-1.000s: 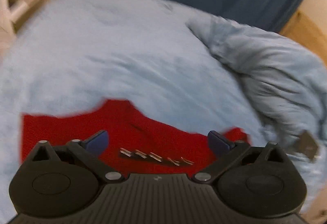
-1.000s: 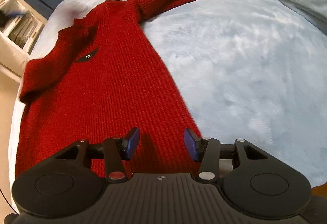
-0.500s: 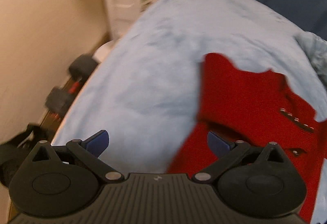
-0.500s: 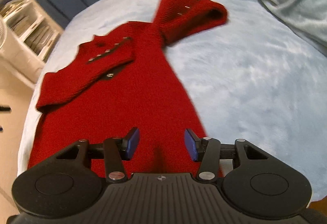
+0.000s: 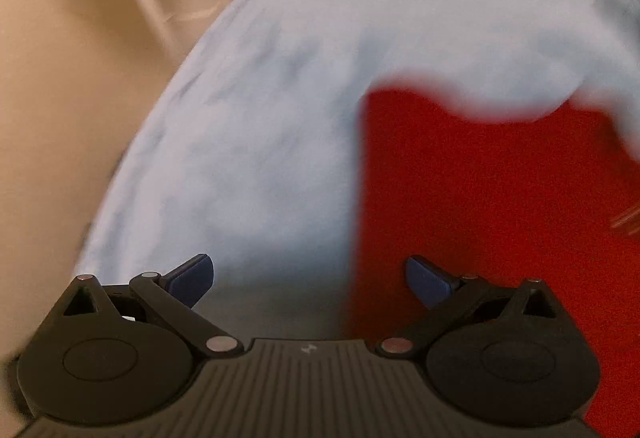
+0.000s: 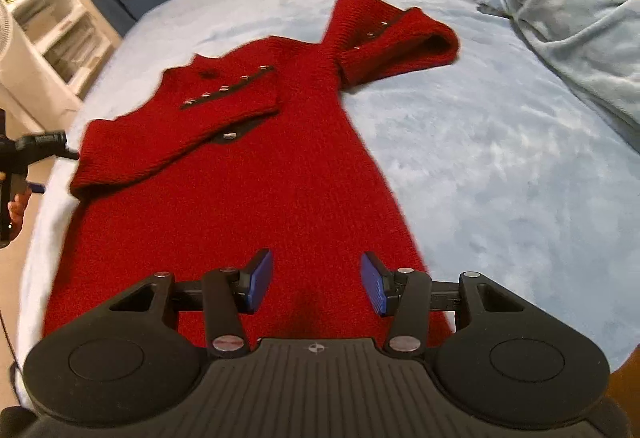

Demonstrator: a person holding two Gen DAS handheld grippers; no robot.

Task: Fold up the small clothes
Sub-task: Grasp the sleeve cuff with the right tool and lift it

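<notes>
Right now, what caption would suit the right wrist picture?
Open right gripper hovers over a red knit sweater spread on a pale blue blanket, one sleeve folded across.

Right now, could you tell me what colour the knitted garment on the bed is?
Red, with small silver buttons; the garment shows best in the right wrist view.

Home bedroom, bed [image 6: 500,142] under pale blue blanket, rumpled duvet [image 6: 560,6], shelves [image 6: 60,34]

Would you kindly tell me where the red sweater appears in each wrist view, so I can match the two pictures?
Left wrist view: the red sweater fills the right half, blurred, its straight edge near centre.
Right wrist view: the red sweater runs from bottom centre to upper middle, sleeves folded in.
Shared landmark: the light blue bedspread beneath it.
</notes>
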